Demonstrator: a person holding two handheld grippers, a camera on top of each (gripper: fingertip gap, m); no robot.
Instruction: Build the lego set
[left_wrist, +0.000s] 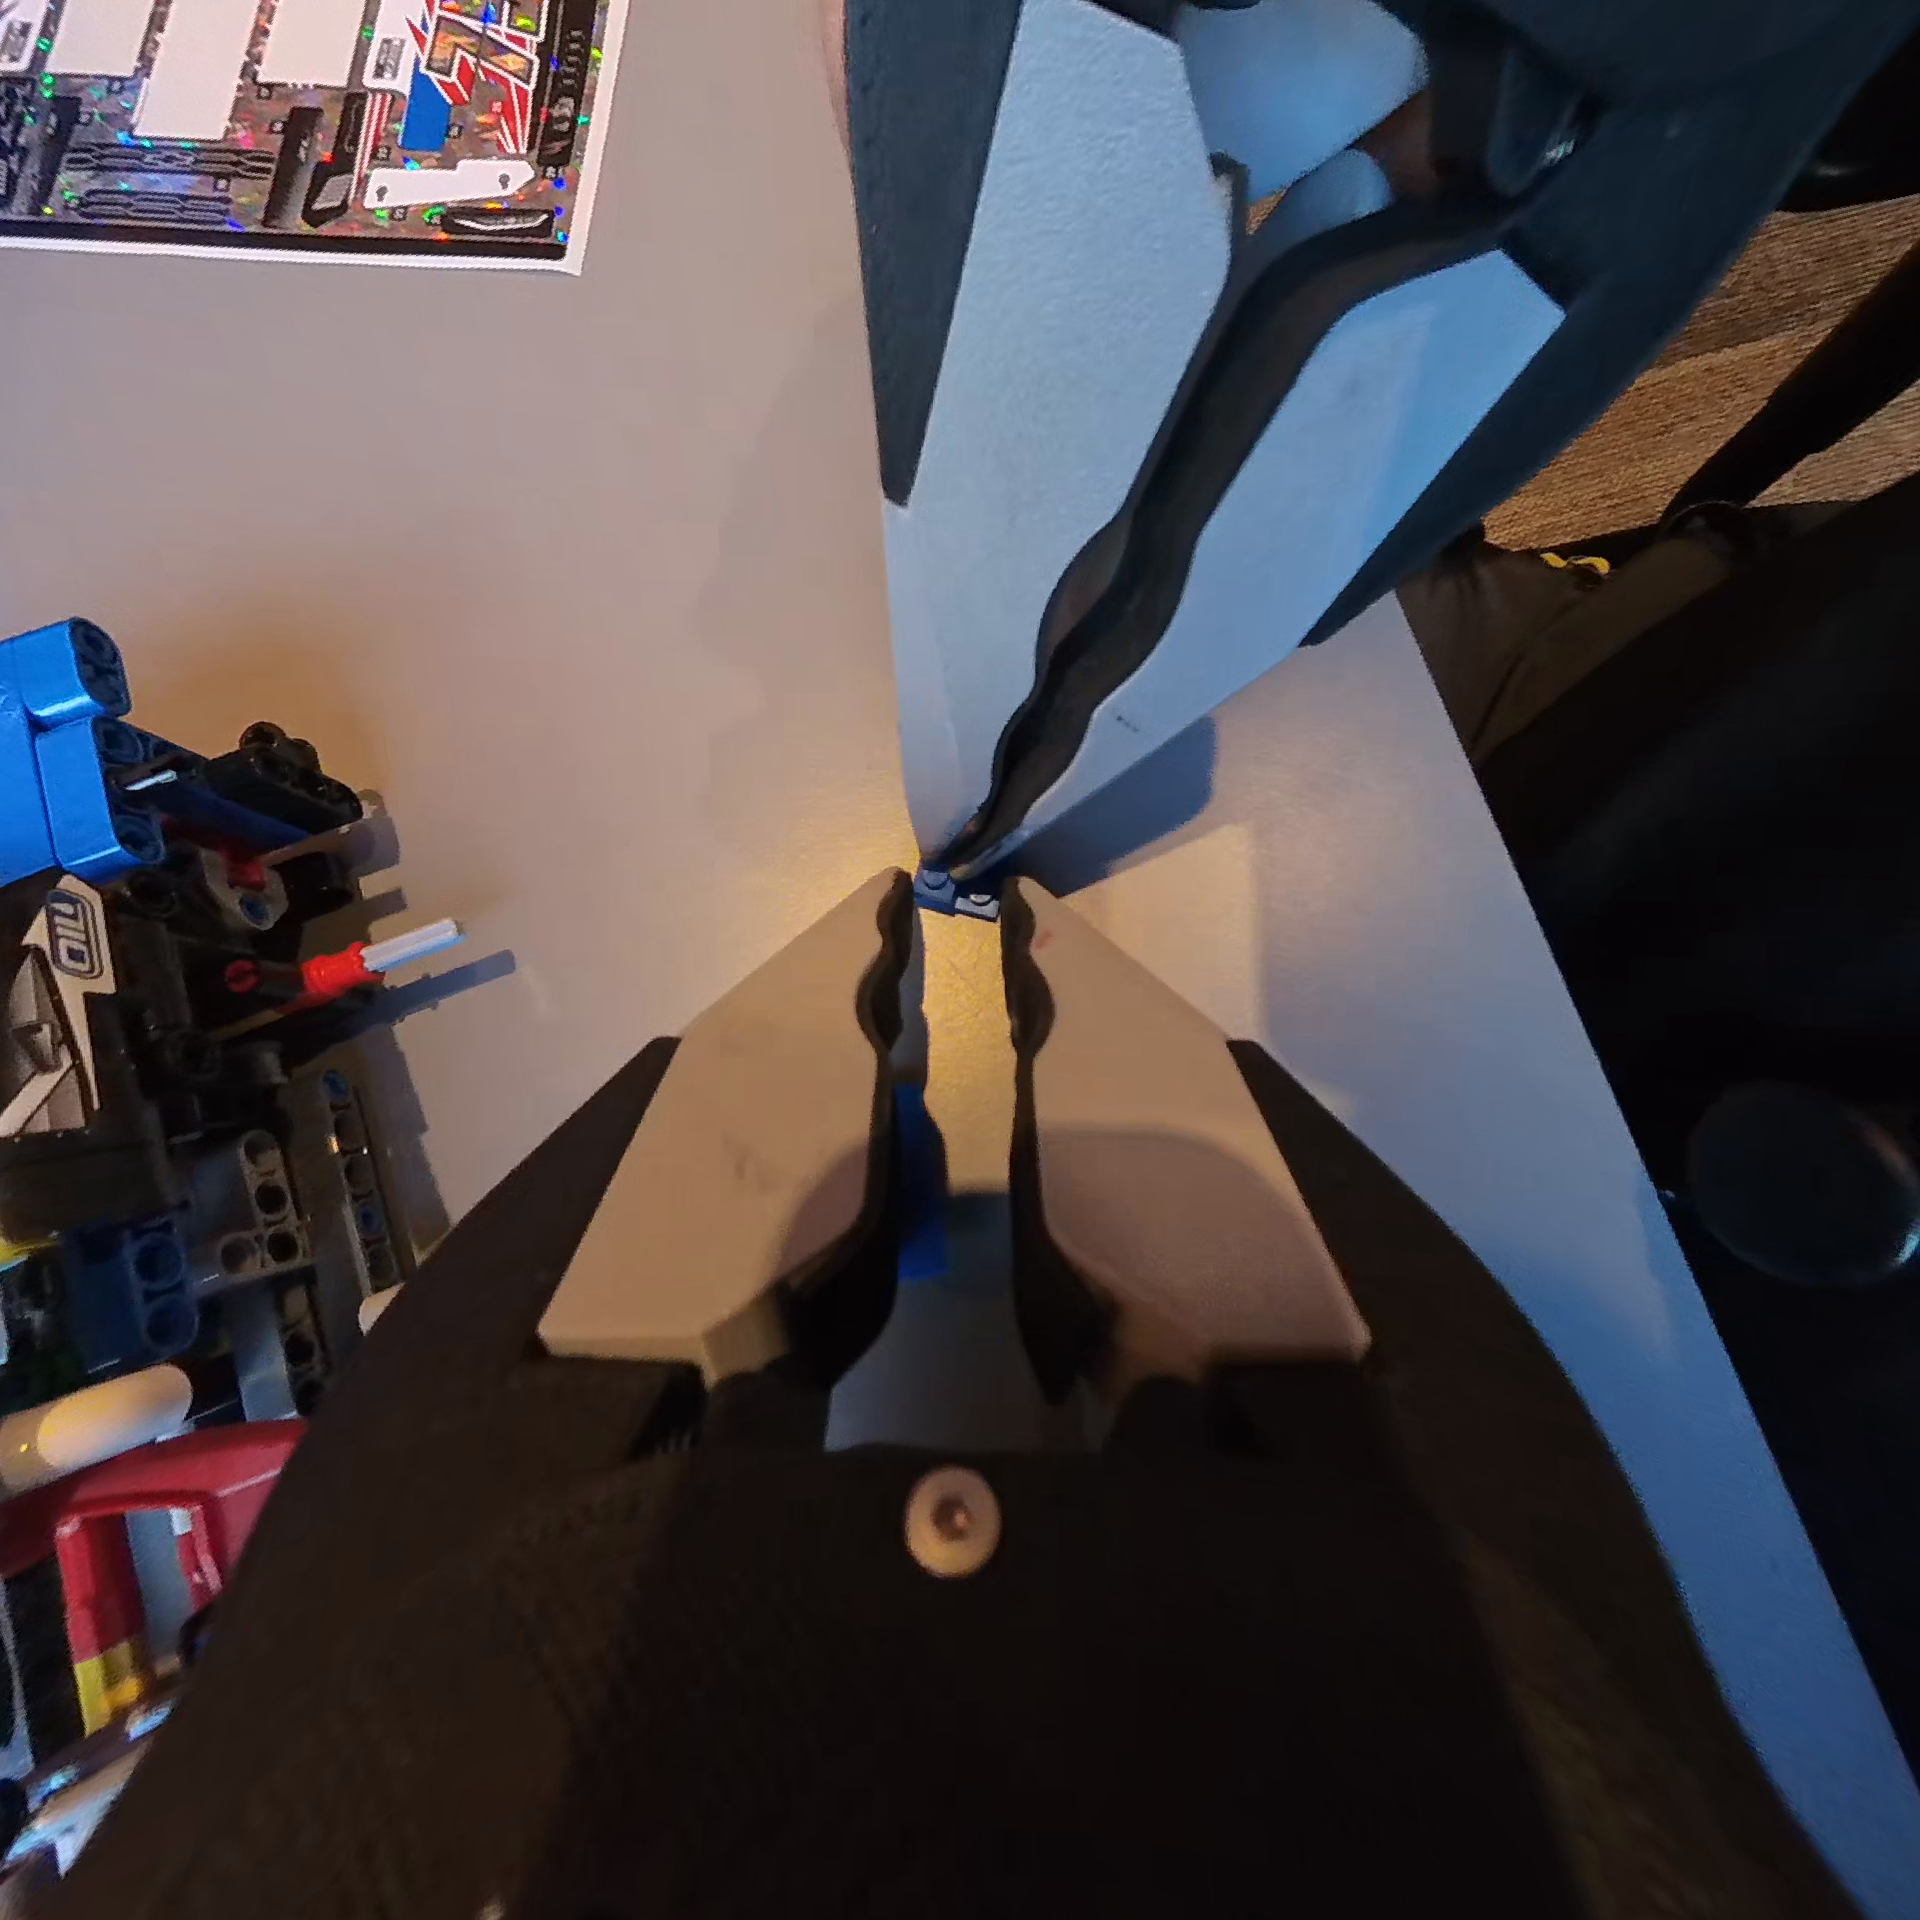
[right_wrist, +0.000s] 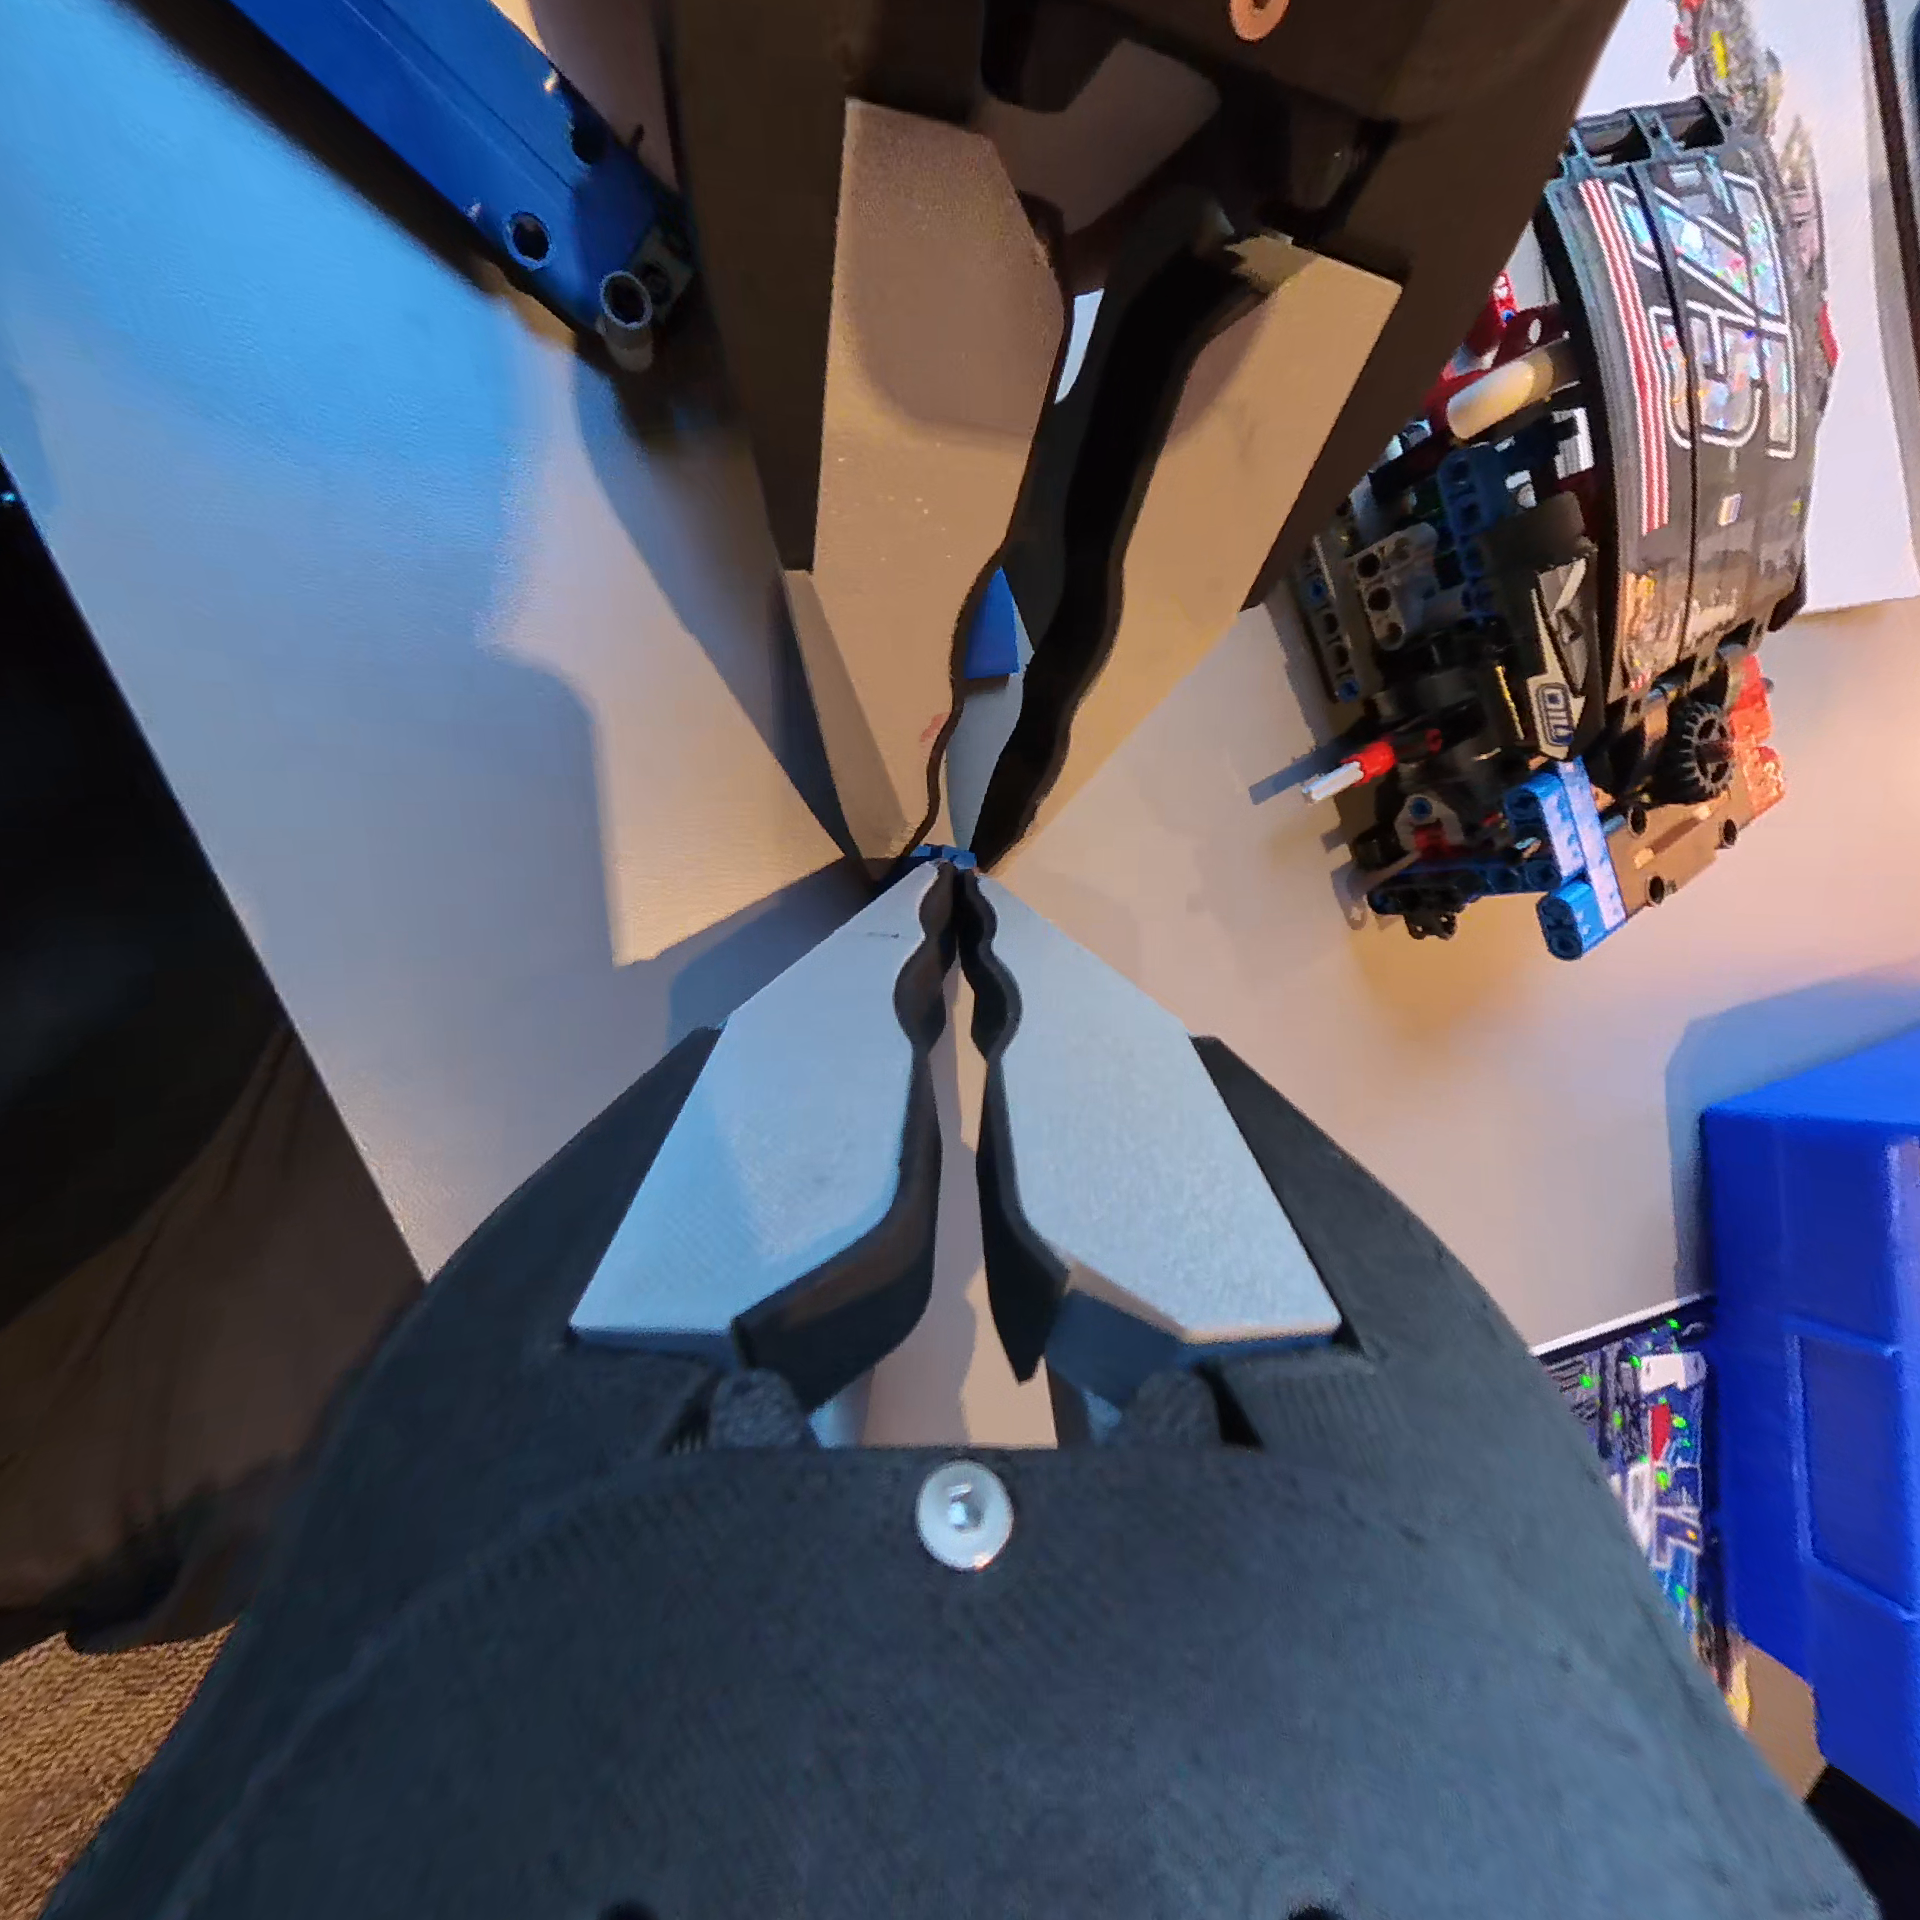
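A small blue Lego piece with a grey part (left_wrist: 958, 900) sits right where the tips of both grippers meet, just above the pale table (left_wrist: 582, 540). My left gripper (left_wrist: 956, 896) has its fingertips (left_wrist: 896, 906) narrowly apart, touching the piece on both sides. My right gripper (left_wrist: 964, 854) comes in from the upper right and is pinched on the piece's top edge. In the right wrist view my right gripper (right_wrist: 952, 881) is nearly closed on the piece (right_wrist: 940, 854), and my left gripper (right_wrist: 940, 831) faces it from above.
A partly built black, blue and red Lego car (left_wrist: 156, 1060) (right_wrist: 1558, 644) stands to the side. A sticker sheet (left_wrist: 312, 125) lies at the far left. A blue beam (right_wrist: 499, 166) and a blue bin (right_wrist: 1818, 1351) are nearby. The table edge (left_wrist: 1538, 935) runs close on the right. The tips of both grippers are at nearly the same place.
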